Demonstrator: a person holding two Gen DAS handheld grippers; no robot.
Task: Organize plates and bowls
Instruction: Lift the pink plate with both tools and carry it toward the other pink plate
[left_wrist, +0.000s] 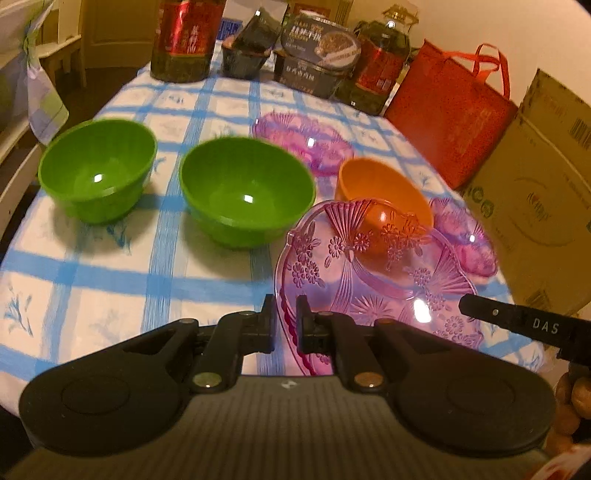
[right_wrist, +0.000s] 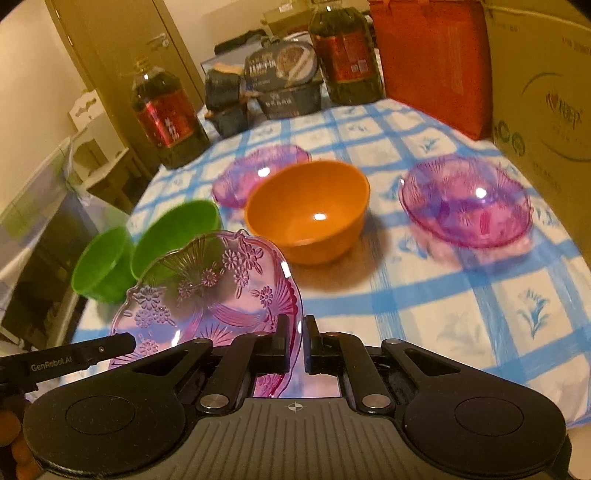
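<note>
1. Both tongs grip my pink plate (left_wrist: 376, 280): left tongs (left_wrist: 286, 321) clamp its left rim, right tongs (right_wrist: 295, 343) its right rim, lifted tilted over the desk (right_wrist: 461, 295).
2. From my right camera, orange bowl (right_wrist: 308, 210) sits at 12 o'clock, two green bowls (right_wrist: 173, 236) at 10, pink bowl (right_wrist: 467, 199) at 2.

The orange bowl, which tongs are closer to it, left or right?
Right, by a hedged judgement. Both tongs, left and right, pinch opposite rims of the pink patterned plate. The orange bowl sits straight ahead of the right tongs, but off to the left tongs' right.
</note>
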